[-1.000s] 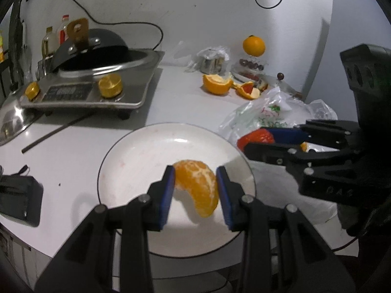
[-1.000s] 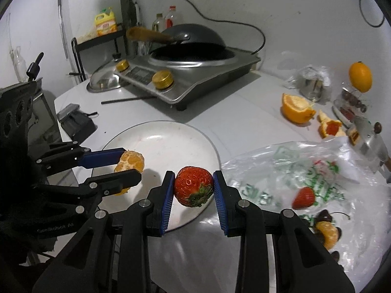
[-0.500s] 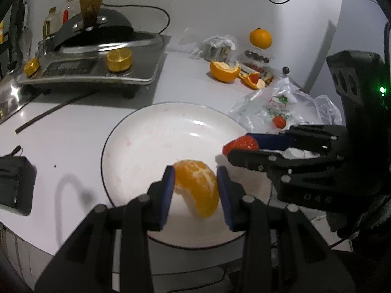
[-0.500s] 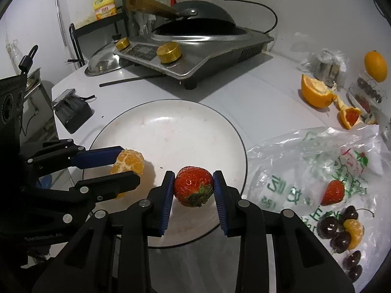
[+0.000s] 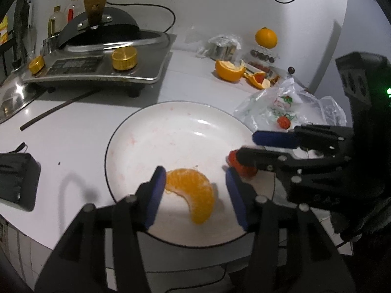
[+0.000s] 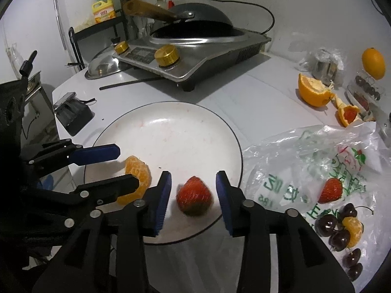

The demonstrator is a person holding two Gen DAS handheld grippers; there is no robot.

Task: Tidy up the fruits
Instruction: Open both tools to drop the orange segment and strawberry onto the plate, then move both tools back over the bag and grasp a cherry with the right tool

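The left gripper (image 5: pixel 194 195) reaches low over the near rim of the round white plate with a thin dark edge (image 5: pixel 171 127), fingers spread either side of the peeled orange segment (image 5: pixel 193 193) lying on it. Beside it, the right gripper (image 6: pixel 193 196) hangs equally low, fingers parted around the red strawberry (image 6: pixel 194 196) resting on the plate's near right edge.

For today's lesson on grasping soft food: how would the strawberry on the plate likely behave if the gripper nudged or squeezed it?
The strawberry looks plump and soft, so a hard squeeze would probably bruise it. Its rounded cone shape suggests it may roll in a curve across the smooth plate if nudged. It is likely light, so the open right gripper needs little force.
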